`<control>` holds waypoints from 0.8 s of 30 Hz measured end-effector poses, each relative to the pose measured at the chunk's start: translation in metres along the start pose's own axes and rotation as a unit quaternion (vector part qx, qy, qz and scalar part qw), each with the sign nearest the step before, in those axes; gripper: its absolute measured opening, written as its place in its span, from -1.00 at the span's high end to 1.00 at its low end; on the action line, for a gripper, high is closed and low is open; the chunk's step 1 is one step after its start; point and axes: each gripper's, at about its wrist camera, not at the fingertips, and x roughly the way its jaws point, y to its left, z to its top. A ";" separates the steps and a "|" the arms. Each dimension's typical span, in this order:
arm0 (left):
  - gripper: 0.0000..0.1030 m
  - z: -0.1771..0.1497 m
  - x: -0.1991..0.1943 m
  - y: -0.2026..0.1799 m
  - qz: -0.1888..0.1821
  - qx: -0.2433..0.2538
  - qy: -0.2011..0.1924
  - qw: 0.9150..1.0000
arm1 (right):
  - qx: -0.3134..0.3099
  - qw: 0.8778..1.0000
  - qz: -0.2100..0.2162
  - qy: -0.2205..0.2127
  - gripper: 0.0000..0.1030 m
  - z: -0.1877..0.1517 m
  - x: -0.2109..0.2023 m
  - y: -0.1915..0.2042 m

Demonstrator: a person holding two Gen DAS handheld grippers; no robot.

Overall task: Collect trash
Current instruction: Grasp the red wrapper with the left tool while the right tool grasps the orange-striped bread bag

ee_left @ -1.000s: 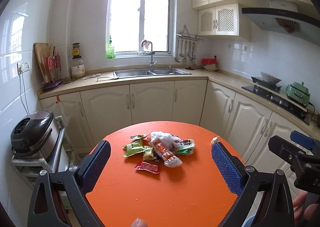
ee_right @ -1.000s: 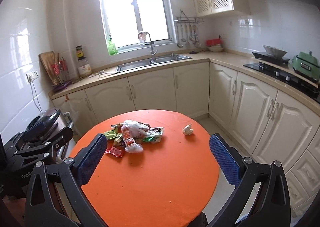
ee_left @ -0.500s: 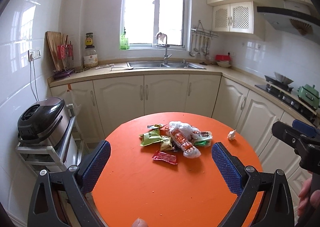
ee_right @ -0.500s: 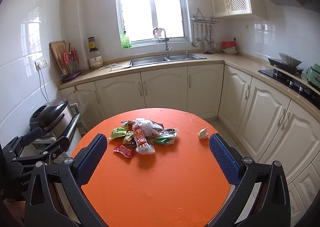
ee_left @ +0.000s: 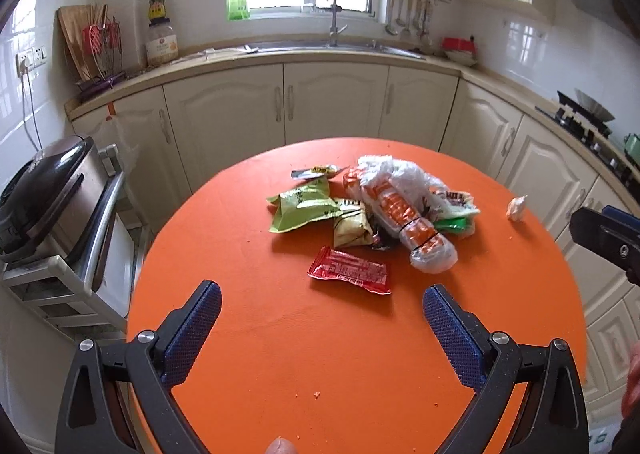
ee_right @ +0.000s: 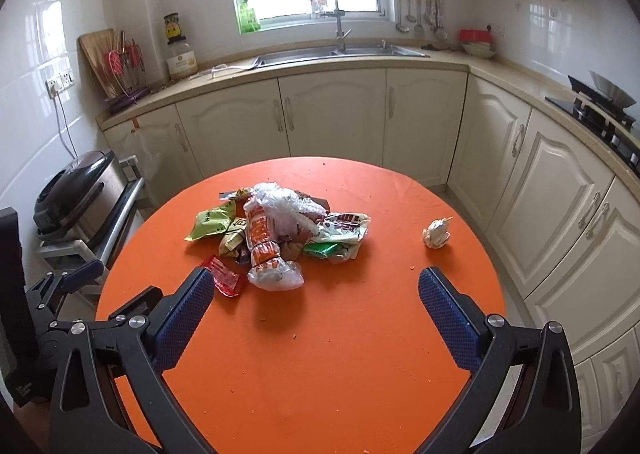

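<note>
A heap of wrappers lies mid-table on the round orange table [ee_left: 360, 354] [ee_right: 340, 366]: a clear plastic bag with orange print [ee_left: 404, 210] [ee_right: 276, 238], a green packet [ee_left: 302, 206] [ee_right: 212, 220] and a red wrapper [ee_left: 350, 270] [ee_right: 224, 276]. A crumpled white paper ball [ee_left: 517, 208] [ee_right: 437, 233] sits apart to the right. My left gripper [ee_left: 322, 304] hovers open just short of the red wrapper. My right gripper [ee_right: 312, 290] is open too, near the bag's front end. Neither holds anything.
Cream cabinets and a counter with a sink [ee_right: 340, 51] curve behind the table. A dark cooker [ee_left: 38, 190] stands on a metal rack at the left. A stove [ee_right: 600, 106] is at the right. Small crumbs dot the table's front.
Both grippers have moved forward and tilted down toward the table, so the trash heap looks larger and closer. Both stay open.
</note>
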 end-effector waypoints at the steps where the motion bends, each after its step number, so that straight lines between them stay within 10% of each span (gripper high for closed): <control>1: -0.93 0.009 0.016 0.000 -0.004 0.000 0.012 1.000 | 0.001 1.000 0.000 0.007 -1.00 0.000 0.009 -0.001; 10: -0.90 0.073 0.142 -0.015 -0.017 0.033 0.082 0.996 | 0.008 0.999 0.008 0.049 -1.00 0.003 0.065 -0.006; 24: -0.11 0.133 0.210 0.010 -0.042 0.039 0.064 0.996 | -0.023 0.992 0.060 0.105 -0.65 0.019 0.140 0.022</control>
